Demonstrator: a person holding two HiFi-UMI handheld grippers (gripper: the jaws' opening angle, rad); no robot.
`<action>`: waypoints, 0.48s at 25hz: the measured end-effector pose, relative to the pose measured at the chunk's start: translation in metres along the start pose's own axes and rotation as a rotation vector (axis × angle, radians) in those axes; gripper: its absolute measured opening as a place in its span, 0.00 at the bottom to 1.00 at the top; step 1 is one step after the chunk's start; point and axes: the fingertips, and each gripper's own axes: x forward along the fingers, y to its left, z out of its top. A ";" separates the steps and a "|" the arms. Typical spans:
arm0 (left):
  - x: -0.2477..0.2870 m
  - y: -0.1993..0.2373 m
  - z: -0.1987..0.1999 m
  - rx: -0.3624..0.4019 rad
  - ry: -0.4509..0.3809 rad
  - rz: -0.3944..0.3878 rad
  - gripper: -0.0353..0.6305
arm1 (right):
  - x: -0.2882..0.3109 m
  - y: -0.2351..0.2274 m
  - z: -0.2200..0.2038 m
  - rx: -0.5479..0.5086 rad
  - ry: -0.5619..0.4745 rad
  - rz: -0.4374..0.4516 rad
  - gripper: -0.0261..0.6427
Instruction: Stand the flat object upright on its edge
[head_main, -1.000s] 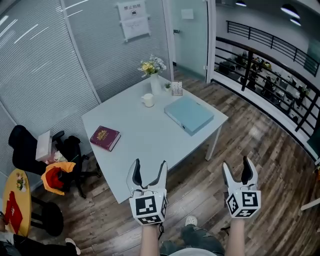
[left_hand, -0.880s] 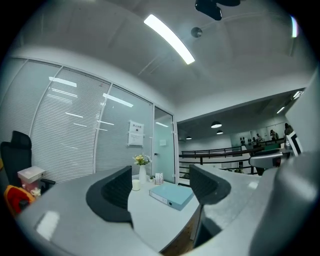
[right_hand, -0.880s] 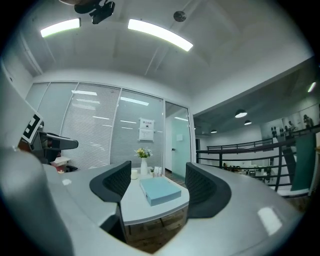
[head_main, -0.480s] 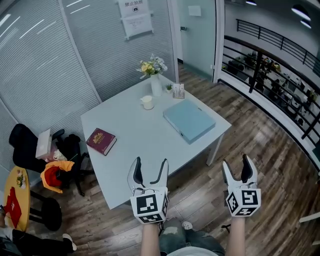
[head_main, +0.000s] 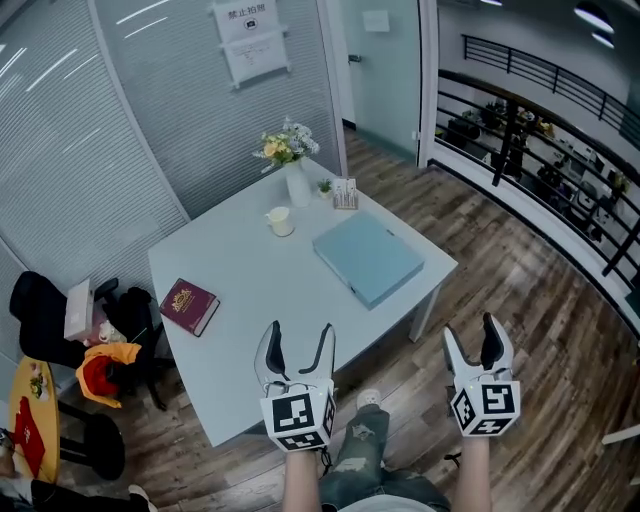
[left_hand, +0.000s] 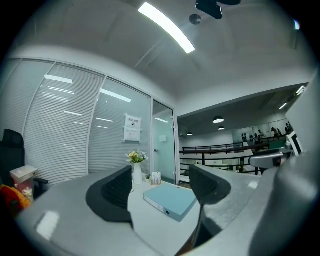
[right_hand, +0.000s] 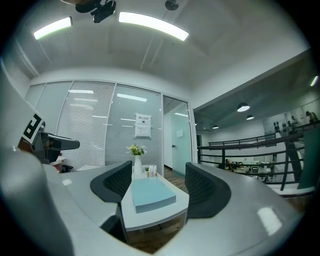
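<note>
**An office meeting corner**

Glass partitions with blinds (head_main: 70, 130) and a posted notice (head_main: 248, 40) enclose a white surface (head_main: 270, 300). A black swivel chair (head_main: 30, 300) stands beside its left edge, with strip lights (left_hand: 167, 27) overhead and a railed gallery (head_main: 560, 130) beyond.

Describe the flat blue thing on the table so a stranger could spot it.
Start at the pale table by the glass wall. On its right side, near the corner, a light blue folder lies flat. It is the biggest item there, far broader than the dark red book at the left.
</note>
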 end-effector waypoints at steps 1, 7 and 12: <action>0.009 -0.001 -0.001 -0.001 0.000 -0.006 0.58 | 0.007 -0.003 -0.001 0.000 0.000 -0.004 0.57; 0.074 -0.003 -0.005 -0.003 0.000 -0.041 0.58 | 0.064 -0.020 -0.004 -0.002 0.010 -0.022 0.56; 0.135 0.004 0.000 -0.015 -0.003 -0.047 0.58 | 0.119 -0.031 0.007 -0.012 0.001 -0.028 0.56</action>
